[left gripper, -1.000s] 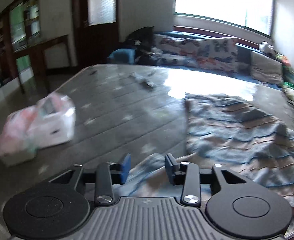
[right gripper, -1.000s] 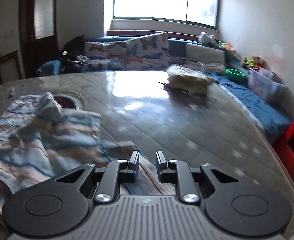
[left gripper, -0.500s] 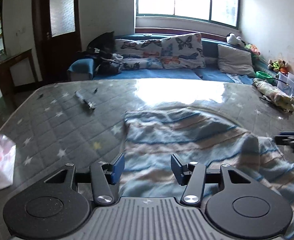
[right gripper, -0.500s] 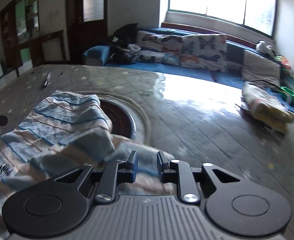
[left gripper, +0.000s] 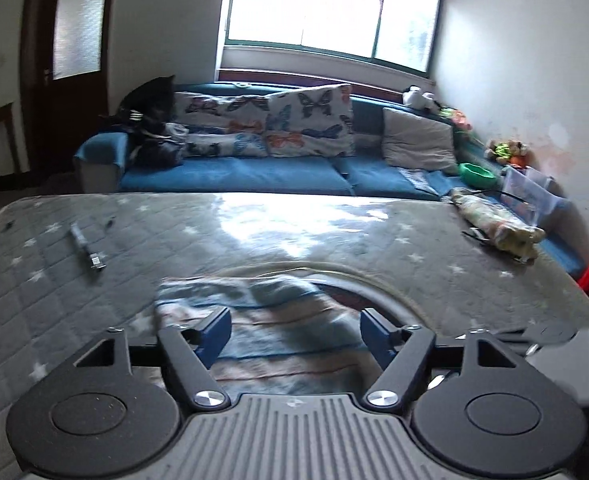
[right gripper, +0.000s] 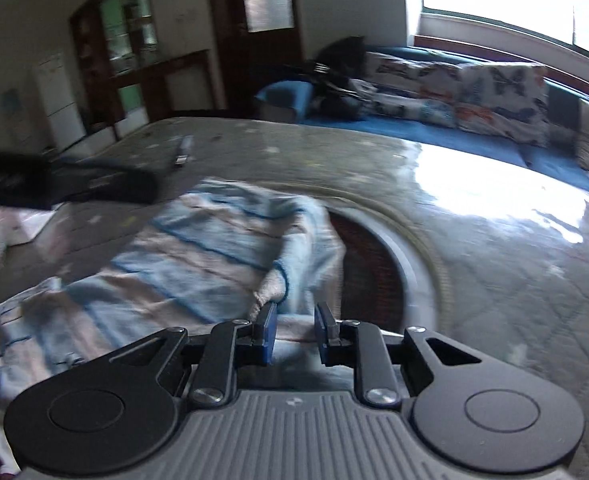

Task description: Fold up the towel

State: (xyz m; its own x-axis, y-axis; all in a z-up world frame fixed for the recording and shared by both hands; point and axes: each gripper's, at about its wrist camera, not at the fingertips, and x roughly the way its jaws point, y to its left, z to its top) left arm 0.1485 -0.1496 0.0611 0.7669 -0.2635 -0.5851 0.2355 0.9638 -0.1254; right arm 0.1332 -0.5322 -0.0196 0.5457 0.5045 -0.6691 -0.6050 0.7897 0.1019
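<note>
The striped towel (right gripper: 198, 256) is spread on a grey quilted table cover (left gripper: 334, 236) patterned with small stars, and its right-hand edge is draped over part of a dark round opening (right gripper: 370, 264) ringed by a pale rim. Seen from the right wrist, the towel's far corner is bunched into a raised fold near the rim, while its near part runs under the gripper body. Beyond the towel a wide stretch of bare cover is left open up to the far table edge, where glare from the window is reflected. On the left part of the cover a small pen-like object (left gripper: 86, 246) lies well apart from the towel, and at the far right edge a rolled patterned bundle (left gripper: 498, 228) is seen. A blue sofa (left gripper: 234, 172) with butterfly cushions stands behind the table. The left gripper (left gripper: 296, 330) is angled downward over the towel's near part; its jaws have just been opening and now stand wide, with cloth seen below the gap but not pressed by the blue pads (left gripper: 214, 332). The right gripper (right gripper: 294, 334) is likewise tilted down at the towel's right side; its jaws are held narrow, with cloth seen between them, though whether the cloth is pinched cannot be told.
</note>
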